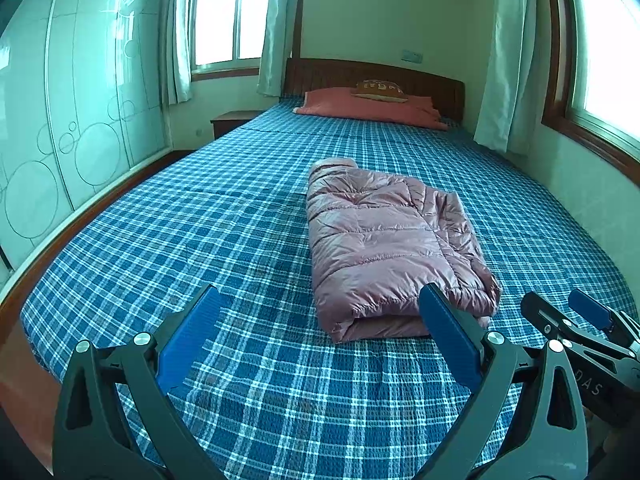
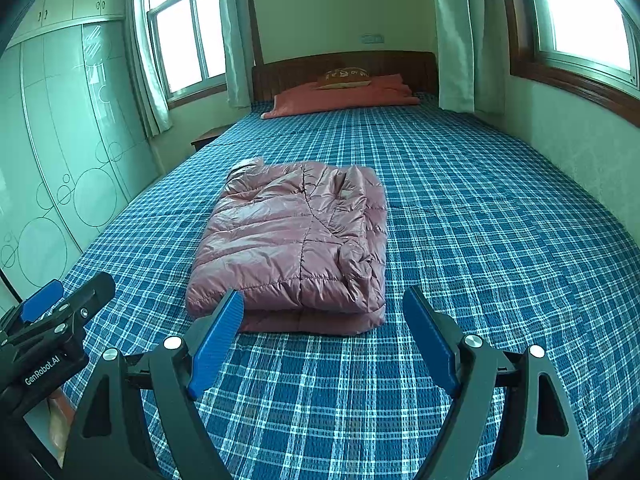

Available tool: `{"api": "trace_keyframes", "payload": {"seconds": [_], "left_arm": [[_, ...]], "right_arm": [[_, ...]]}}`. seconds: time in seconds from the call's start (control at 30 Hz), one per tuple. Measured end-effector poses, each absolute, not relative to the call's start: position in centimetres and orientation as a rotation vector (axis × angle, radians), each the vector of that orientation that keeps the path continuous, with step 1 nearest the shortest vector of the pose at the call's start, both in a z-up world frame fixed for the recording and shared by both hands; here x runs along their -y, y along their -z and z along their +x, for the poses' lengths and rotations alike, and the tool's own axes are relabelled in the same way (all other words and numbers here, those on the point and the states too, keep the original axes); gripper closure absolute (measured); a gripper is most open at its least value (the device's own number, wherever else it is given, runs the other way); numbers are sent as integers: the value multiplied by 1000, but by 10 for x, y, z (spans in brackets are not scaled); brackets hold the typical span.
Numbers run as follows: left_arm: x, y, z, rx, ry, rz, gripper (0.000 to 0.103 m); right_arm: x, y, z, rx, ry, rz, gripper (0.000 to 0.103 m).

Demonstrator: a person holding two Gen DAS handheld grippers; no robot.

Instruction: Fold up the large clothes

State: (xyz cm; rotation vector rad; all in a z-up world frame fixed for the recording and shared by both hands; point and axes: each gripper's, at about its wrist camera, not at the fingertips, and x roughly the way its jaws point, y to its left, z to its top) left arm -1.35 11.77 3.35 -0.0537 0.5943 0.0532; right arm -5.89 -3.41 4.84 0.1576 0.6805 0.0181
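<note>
Both tools are at rest above the near end of the bed. Our left gripper (image 1: 320, 300) has its blue-padded fingers (image 1: 188, 344) spread wide, with nothing between them but the plaid cover. Our right gripper (image 2: 323, 302) stands likewise with its fingers well apart and empty. Each one points down at a slant toward the mattress, and each shows at the edge of the other's view — the two sit side by side.

We find the pink quilted jacket (image 2: 296, 236) folded into a compact, thick rectangle, lying flat on the blue plaid bedspread (image 2: 480, 248) about midway up the bed. Its folded near edge faces us, just beyond the fingertips of both tools; neither pad touches it. In the left wrist view it lies right of centre; in the right wrist view, left of centre.

At the head of the bed lies a red pillow (image 1: 368, 110) against the wooden headboard (image 1: 332, 74).
</note>
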Motion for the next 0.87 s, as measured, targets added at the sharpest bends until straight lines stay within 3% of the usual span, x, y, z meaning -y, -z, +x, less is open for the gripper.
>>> {"api": "trace_keyframes", "payload": {"seconds": [0.47, 0.87], "left_arm": [[-125, -35, -10, -561, -51, -92, 2], [-132, -13, 14, -647, -53, -94, 2]], "right_arm": [[33, -45, -57, -686, -21, 157, 22], [44, -31, -46, -711, -22, 172, 22]]}}
